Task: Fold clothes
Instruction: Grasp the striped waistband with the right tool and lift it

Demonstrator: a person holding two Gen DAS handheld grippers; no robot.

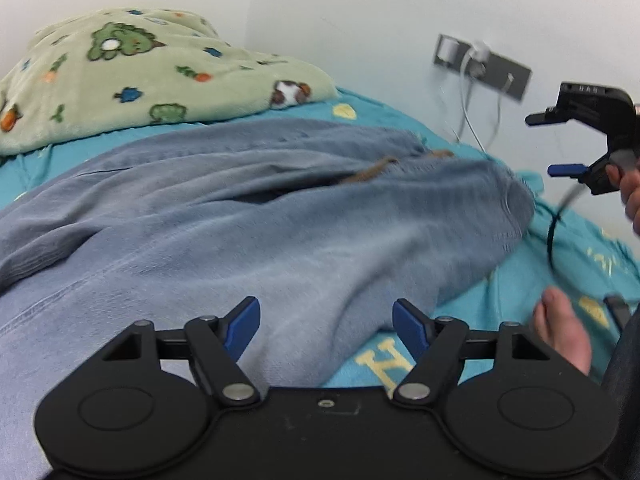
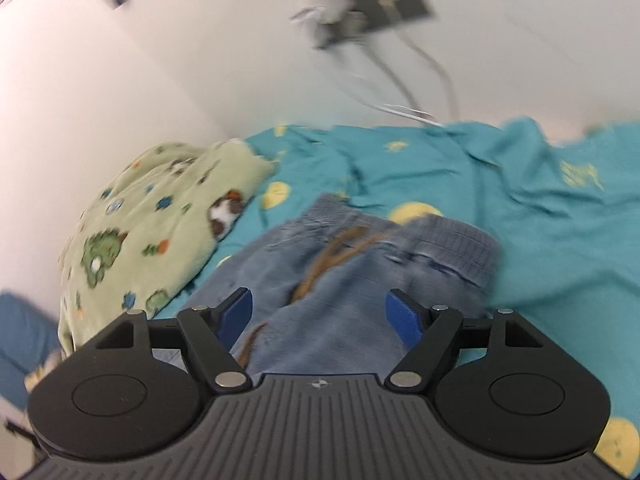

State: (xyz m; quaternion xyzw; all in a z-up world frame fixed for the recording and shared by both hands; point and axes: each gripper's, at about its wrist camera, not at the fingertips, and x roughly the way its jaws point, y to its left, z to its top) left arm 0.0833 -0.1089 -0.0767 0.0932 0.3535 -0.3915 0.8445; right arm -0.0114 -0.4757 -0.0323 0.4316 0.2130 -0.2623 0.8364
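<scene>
Bed (image 1: 568, 248) with teal patterned sheet filled both views, set against a white wall (image 1: 360, 20). Blue trousers (image 1: 224, 216) lay spread across the sheet, waistband (image 2: 452, 240) and brown drawstring (image 2: 332, 256) toward the wall. Green printed blanket (image 1: 132, 76) lay bunched on the sheet, just beside the trousers.

Left view alone showed the right gripper (image 1: 560, 142) held in a hand (image 1: 626, 188) in the air at the right edge, above the bed and apart from the trousers, fingers apart with nothing between; a bare foot (image 1: 560, 328) rested on the sheet. Right view alone showed rumpled open sheet past the waistband.

Left gripper (image 1: 326, 328) hovered over a trouser leg near its edge, fingers apart, clamped on nothing. Seen from its own camera, the right gripper's blue fingers (image 2: 236, 312) stood apart over the trousers.

Grey socket plate (image 1: 484, 66) sat on the wall, with white cables (image 1: 466, 104) hanging to the bed edge. A black cable (image 1: 554, 224) trailed below the hand.
</scene>
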